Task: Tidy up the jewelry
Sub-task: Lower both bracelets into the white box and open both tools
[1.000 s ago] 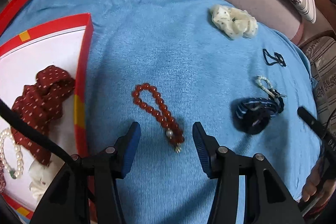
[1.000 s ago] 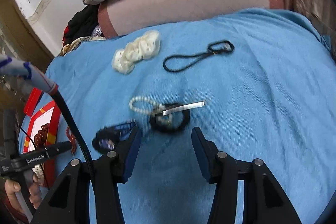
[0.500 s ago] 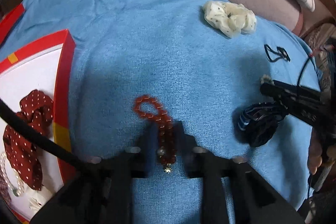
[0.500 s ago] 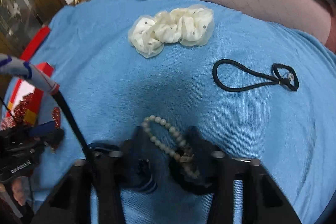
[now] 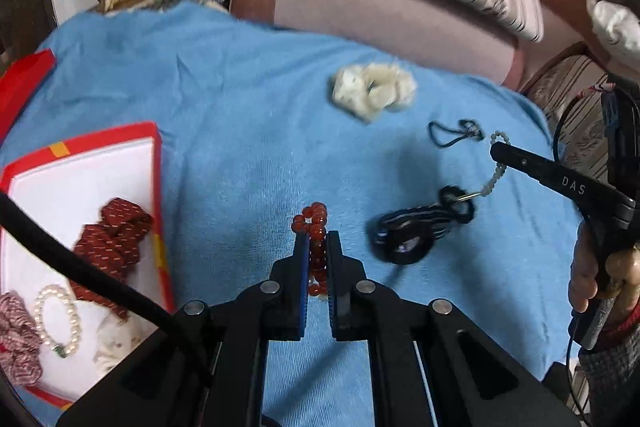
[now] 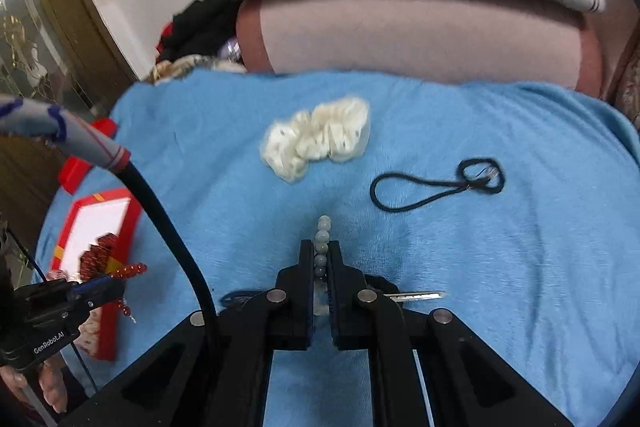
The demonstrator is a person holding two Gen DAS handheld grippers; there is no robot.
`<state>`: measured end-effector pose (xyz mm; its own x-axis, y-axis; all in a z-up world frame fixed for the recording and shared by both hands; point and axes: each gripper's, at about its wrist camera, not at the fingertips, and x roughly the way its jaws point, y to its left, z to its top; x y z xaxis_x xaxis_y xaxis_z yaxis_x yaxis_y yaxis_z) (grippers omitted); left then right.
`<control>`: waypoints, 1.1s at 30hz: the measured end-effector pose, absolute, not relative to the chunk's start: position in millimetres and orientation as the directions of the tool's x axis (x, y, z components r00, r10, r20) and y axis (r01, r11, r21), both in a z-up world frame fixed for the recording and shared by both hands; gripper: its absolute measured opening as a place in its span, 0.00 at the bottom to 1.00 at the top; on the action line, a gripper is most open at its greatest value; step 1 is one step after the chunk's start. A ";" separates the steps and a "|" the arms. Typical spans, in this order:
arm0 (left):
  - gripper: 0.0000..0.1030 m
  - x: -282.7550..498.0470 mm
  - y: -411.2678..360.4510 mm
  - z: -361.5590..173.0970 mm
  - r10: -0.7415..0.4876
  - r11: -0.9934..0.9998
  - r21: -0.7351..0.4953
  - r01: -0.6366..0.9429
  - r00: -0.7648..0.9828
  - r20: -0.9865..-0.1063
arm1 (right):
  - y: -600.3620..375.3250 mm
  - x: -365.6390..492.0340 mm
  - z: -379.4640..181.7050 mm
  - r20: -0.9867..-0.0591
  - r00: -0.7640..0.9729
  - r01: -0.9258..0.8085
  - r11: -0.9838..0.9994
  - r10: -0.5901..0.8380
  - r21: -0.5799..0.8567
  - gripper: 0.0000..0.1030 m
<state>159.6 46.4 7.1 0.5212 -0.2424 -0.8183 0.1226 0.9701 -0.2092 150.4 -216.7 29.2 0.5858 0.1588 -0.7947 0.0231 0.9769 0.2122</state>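
Red bead bracelet sits pinched between the jaws of the left hand-held gripper, lifted over the blue blanket. The right hand-held gripper, marked "DAS" on its side, is clamped on one pale bead strand. The left one reads "GenRobot.AI". One cream scrunchie and one black hair tie lie apart; one red-edged tray holds one pearl bracelet.

In my left wrist view the box sits at lower left on the blanket, with a scrunchie and pearl bracelet inside. Another scrunchie lies upper centre, a hair tie to its right, and a headband right of centre.
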 end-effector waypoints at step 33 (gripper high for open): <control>0.07 166.6 345.1 -14.8 -0.021 0.947 -0.182 -0.265 0.514 -0.858 | 140.6 234.4 -7.2 -0.801 0.290 -0.370 0.833 0.523 0.411 0.06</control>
